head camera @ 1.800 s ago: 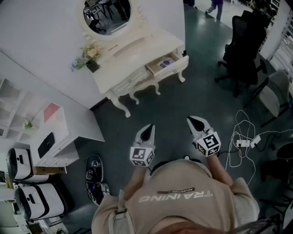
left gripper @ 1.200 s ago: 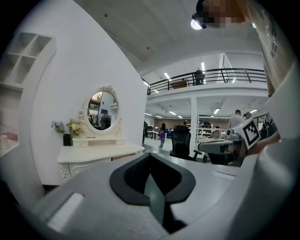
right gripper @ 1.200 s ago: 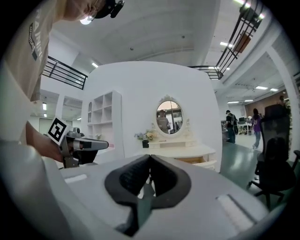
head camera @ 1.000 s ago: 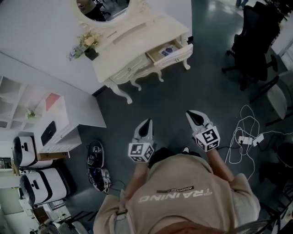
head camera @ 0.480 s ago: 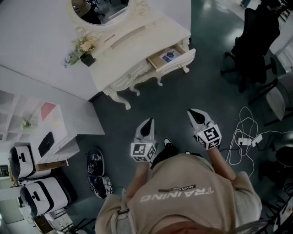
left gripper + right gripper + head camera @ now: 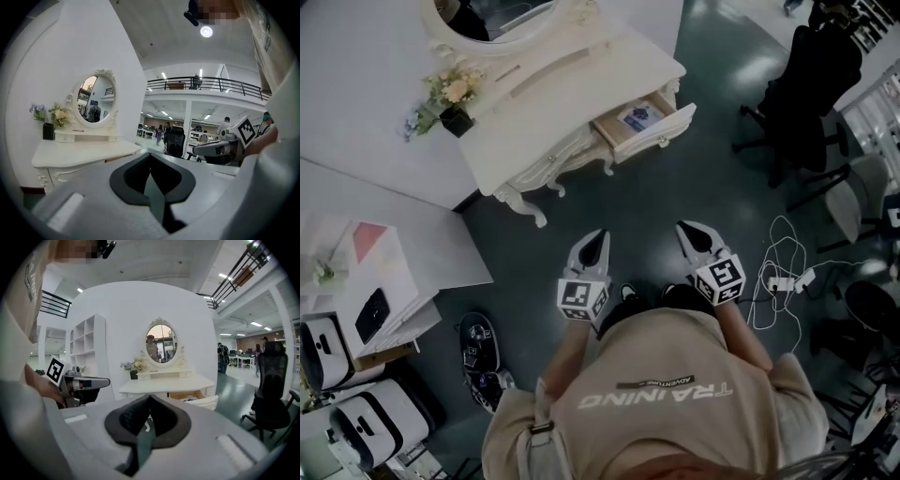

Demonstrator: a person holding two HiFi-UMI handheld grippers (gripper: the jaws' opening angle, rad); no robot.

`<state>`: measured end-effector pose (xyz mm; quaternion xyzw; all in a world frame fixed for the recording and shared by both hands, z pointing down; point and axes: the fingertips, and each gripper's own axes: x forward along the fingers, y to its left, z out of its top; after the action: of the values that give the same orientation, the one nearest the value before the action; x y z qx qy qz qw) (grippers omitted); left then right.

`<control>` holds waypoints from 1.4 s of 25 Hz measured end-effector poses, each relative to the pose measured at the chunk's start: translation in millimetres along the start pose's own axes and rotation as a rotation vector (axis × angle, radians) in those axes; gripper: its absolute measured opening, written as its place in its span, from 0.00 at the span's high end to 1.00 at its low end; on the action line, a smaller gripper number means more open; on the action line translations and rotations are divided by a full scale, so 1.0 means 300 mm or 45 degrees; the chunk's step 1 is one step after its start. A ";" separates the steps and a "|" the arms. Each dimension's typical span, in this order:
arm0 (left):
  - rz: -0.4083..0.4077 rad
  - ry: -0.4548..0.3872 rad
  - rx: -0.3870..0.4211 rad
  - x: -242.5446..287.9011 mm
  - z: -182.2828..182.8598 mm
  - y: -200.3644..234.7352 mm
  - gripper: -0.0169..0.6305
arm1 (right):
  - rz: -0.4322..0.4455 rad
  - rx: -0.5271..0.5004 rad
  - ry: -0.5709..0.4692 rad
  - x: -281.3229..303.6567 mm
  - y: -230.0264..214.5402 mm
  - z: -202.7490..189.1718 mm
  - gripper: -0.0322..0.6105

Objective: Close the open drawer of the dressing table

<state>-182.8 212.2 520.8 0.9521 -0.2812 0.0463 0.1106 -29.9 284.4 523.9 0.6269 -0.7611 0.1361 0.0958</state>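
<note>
A cream dressing table [image 6: 539, 103] with carved legs stands against the white wall, an oval mirror [image 6: 487, 14] above it. Its right drawer [image 6: 642, 127] is pulled out, with a blue-printed item inside. The drawer also shows in the right gripper view as an open drawer [image 6: 194, 399]. My left gripper [image 6: 592, 246] and right gripper [image 6: 691, 234] hover side by side over the dark floor, well short of the table, both shut and holding nothing. The left gripper view shows the table [image 6: 79, 154] from its left side.
A small flower vase [image 6: 450, 108] sits on the tabletop's left. A black office chair [image 6: 802, 94] stands to the right, with white cables [image 6: 783, 281] on the floor beside me. White shelving [image 6: 366, 281] and shoes [image 6: 478, 347] lie at the left.
The person has stepped closer to the dressing table and the view has shifted; both grippers stay shut and level in front of the body.
</note>
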 end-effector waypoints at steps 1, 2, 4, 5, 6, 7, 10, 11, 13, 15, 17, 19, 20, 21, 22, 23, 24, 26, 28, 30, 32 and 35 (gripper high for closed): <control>0.001 0.004 -0.010 0.005 -0.006 0.015 0.96 | 0.003 -0.002 0.012 0.019 0.002 -0.001 0.94; 0.003 0.010 -0.019 0.010 -0.015 0.031 0.96 | 0.005 -0.003 0.021 0.039 0.002 -0.001 0.94; 0.010 0.025 -0.037 0.029 -0.033 0.065 0.96 | 0.009 0.004 0.027 0.081 -0.008 0.005 0.94; 0.013 0.033 -0.043 0.044 -0.042 0.081 0.96 | 0.009 0.010 0.025 0.104 -0.019 0.010 0.94; 0.013 0.039 -0.049 0.062 -0.047 0.095 0.96 | 0.010 0.015 0.022 0.126 -0.032 0.015 0.94; 0.012 0.043 -0.053 0.081 -0.050 0.107 0.96 | 0.013 0.020 0.018 0.148 -0.045 0.021 0.94; 0.006 0.053 -0.050 0.130 -0.047 0.122 0.96 | 0.036 0.024 0.012 0.195 -0.077 0.028 0.94; 0.004 0.054 -0.043 0.151 -0.041 0.120 0.96 | 0.041 0.022 0.015 0.206 -0.094 0.025 0.94; 0.002 0.051 -0.021 0.205 -0.019 0.114 0.96 | 0.044 0.025 0.021 0.231 -0.147 0.019 0.94; 0.007 0.054 -0.001 0.267 -0.002 0.120 0.96 | 0.048 0.043 0.015 0.269 -0.209 0.020 0.94; 0.023 0.070 0.008 0.328 0.011 0.132 0.96 | 0.055 0.063 0.003 0.310 -0.269 0.036 0.94; 0.036 0.082 0.012 0.400 0.032 0.137 0.96 | 0.068 0.069 -0.010 0.351 -0.340 0.066 0.94; 0.039 0.086 0.016 0.444 0.044 0.137 0.96 | 0.076 0.066 -0.012 0.374 -0.382 0.079 0.94; 0.042 0.089 0.022 0.492 0.055 0.136 0.96 | 0.083 0.059 -0.007 0.397 -0.426 0.086 0.94; 0.046 0.093 0.027 0.539 0.065 0.135 0.96 | 0.091 0.053 0.003 0.418 -0.469 0.087 0.94; 0.052 0.097 0.030 0.585 0.074 0.134 0.96 | 0.101 0.051 0.016 0.438 -0.511 0.085 0.94; 0.059 0.099 0.033 0.630 0.083 0.135 0.96 | 0.115 0.053 0.028 0.457 -0.549 0.083 0.94; 0.078 0.105 0.034 0.720 0.098 0.144 0.96 | 0.150 0.068 0.048 0.498 -0.618 0.078 0.94; 0.104 0.121 0.024 0.803 0.097 0.159 0.96 | 0.189 0.086 0.072 0.545 -0.680 0.065 0.94; 0.131 0.142 0.009 0.879 0.086 0.174 0.96 | 0.217 0.090 0.099 0.593 -0.741 0.049 0.94; 0.152 0.149 0.004 0.955 0.087 0.191 0.96 | 0.244 0.092 0.111 0.643 -0.801 0.050 0.94; 0.182 0.138 0.004 1.054 0.115 0.215 0.96 | 0.285 0.088 0.124 0.709 -0.877 0.061 0.94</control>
<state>47.8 -14.8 546.6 0.9260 -0.3418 0.1061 0.1205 186.7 34.5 596.9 0.5337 -0.8155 0.2024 0.0952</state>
